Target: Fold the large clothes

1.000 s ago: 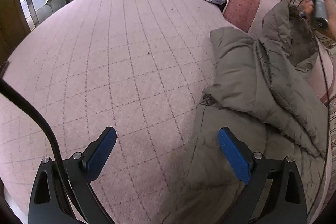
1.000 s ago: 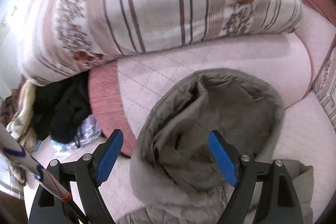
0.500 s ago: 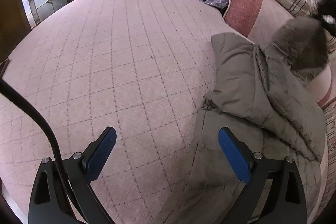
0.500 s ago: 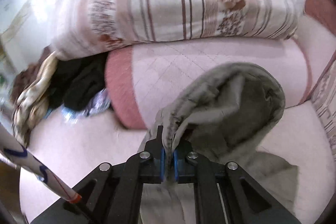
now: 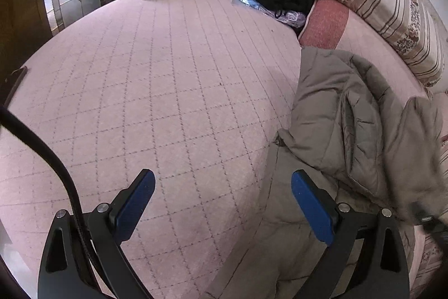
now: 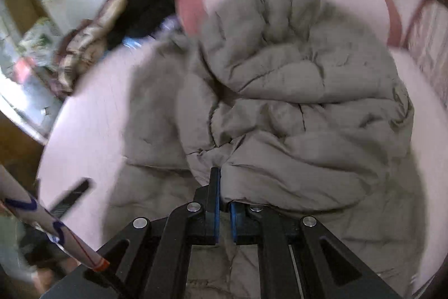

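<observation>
On the pink quilted bed [image 5: 173, 91] my right gripper [image 6: 223, 210] pinches the grey padded jacket [image 6: 294, 114], partly doubled over but bunched, while my left gripper [image 5: 222, 203] gapes wide and empty, most folding undone.

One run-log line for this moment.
right gripper: shut on grey padded coat | left gripper: open, empty | bed

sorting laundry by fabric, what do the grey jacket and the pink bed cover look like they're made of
Grey jacket: seemingly a padded, quilted synthetic shell with a matte finish; it shows puffy stitched channels and soft creases.
Pink bed cover: looks like a quilted woven cotton or blend, matte; diamond stitch lines cross a flat, slightly fuzzy surface. Exact fibres cannot be told.
</observation>
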A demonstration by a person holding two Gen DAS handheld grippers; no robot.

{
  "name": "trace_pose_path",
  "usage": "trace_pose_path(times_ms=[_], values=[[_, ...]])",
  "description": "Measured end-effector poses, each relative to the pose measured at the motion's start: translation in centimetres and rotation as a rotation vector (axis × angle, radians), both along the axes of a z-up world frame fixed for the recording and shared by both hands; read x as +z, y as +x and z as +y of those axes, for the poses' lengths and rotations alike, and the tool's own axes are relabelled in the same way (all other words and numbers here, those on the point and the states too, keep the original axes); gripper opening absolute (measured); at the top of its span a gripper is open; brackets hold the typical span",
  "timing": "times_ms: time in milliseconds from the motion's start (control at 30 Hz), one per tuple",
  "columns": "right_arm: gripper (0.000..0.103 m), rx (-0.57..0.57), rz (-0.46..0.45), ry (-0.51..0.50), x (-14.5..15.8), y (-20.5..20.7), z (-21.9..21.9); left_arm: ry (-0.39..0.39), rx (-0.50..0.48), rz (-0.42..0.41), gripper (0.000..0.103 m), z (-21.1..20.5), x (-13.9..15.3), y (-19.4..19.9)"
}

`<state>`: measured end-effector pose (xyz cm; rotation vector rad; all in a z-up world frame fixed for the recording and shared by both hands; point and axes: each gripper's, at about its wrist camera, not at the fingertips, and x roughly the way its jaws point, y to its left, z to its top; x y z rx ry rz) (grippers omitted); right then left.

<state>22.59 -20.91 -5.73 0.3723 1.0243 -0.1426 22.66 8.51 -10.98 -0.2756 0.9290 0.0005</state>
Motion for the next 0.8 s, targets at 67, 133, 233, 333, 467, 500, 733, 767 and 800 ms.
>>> trace_pose_path(times_ms=[67, 133, 233, 333, 467, 500, 733, 767, 800], values=[[0.006, -0.037, 0.038, 0.017, -2.6, 1.6, -0.8, 0.008, 0.008, 0.001, 0.098, 0.1, 0.0, 0.0], [0.008, -0.075, 0.061, 0.056, -4.2, 2.8, -1.7, 0.012, 0.014, 0.001, 0.098, 0.2, 0.1, -0.1], [0.019, -0.158, 0.045, 0.169, -4.2, 2.5, -3.2, 0.018, 0.034, -0.001, 0.098, 0.7, 0.1, -0.2], [0.054, -0.135, 0.016, 0.254, -2.5, 0.6, -3.7, 0.003, 0.049, 0.009, 0.098, 1.3, -0.1, -0.2], [0.054, -0.082, 0.011, 0.211, 0.6, -3.0, -4.2, -0.006, 0.053, 0.008, 0.098, 1.5, 0.1, -0.3], [0.054, -0.070, 0.003, 0.192, 1.7, -3.8, -4.4, -0.004, 0.054, -0.001, 0.098, 1.4, 0.3, -0.5], [0.054, -0.085, -0.116, -0.203, 8.4, -1.0, -5.6, 0.009, 0.045, -0.016, 0.098, 0.8, 0.7, -0.7], [0.054, -0.104, -0.117, -0.257, 8.6, 0.7, -6.2, 0.012, 0.043, -0.012, 0.098, 0.7, 0.6, -0.7], [0.054, -0.135, -0.111, -0.300, 8.3, 2.1, -6.8, 0.018, 0.042, -0.008, 0.098, 0.6, 0.5, -0.6]])
